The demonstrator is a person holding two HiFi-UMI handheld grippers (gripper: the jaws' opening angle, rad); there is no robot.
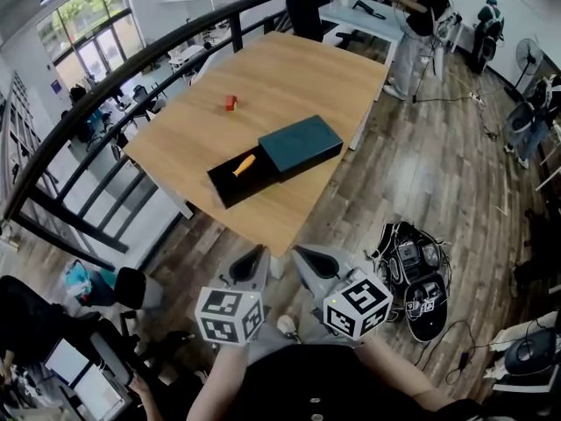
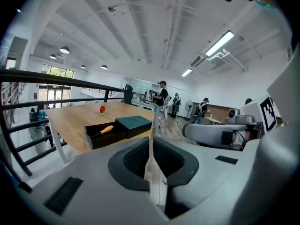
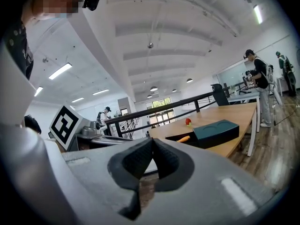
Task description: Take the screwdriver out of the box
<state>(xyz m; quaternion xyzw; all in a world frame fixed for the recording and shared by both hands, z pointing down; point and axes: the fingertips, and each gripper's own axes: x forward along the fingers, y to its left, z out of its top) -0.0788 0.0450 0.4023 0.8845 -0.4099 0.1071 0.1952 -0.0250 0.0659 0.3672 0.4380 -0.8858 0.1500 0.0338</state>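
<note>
A black box [image 1: 237, 181] lies on the wooden table [image 1: 298, 77]. Its dark teal lid [image 1: 301, 146] is slid back, so the tray end is uncovered. An orange-handled screwdriver [image 1: 244, 165] rests in that tray. My left gripper [image 1: 252, 260] and right gripper [image 1: 307, 256] hang side by side over the floor, short of the table's near corner, both with jaws together and nothing between them. In the left gripper view the left gripper [image 2: 151, 140] points at the box [image 2: 101, 136] and screwdriver [image 2: 107, 130]. In the right gripper view the right gripper [image 3: 152, 142] sees the screwdriver [image 3: 183, 138] beside the lid [image 3: 215, 130].
A small red object [image 1: 230, 103] sits farther back on the table. A black railing [image 1: 96, 112] runs along the table's left side. Bags and cables [image 1: 416, 279] lie on the floor at right. A person [image 1: 422, 20] stands by a far desk.
</note>
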